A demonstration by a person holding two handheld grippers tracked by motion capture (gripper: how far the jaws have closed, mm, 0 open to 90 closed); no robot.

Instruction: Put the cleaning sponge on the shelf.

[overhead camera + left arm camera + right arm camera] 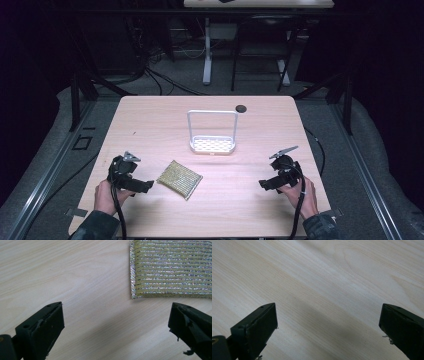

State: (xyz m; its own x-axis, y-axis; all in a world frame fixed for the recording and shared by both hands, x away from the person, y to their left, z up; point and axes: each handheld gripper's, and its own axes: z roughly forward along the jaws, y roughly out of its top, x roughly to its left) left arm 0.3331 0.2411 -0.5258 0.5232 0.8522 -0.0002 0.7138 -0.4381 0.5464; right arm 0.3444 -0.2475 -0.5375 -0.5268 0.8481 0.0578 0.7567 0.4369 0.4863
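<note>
A glittery yellow-green scouring pad (pixel 179 179) lies flat on the light wooden table (pixel 150 125), front of centre. Behind it stands a white wire rack (pixel 212 131) with a perforated base and a tall hoop handle. My left gripper (pixel 148 186) rests low at the table's front left, pointing right at the pad, a short gap away. In the left gripper view the pad (pixel 172 270) lies ahead and to the right of my left gripper (pixel 116 327), whose jaws stand wide apart and empty. At the front right, my right gripper (pixel 263 184) (pixel 328 327) is open over bare wood.
A small dark round disc (pixel 241 108) sits near the table's far edge, right of centre. Beyond the table are dark floor, cables and the legs of another desk (pixel 207 60). Black frame rails run along both sides.
</note>
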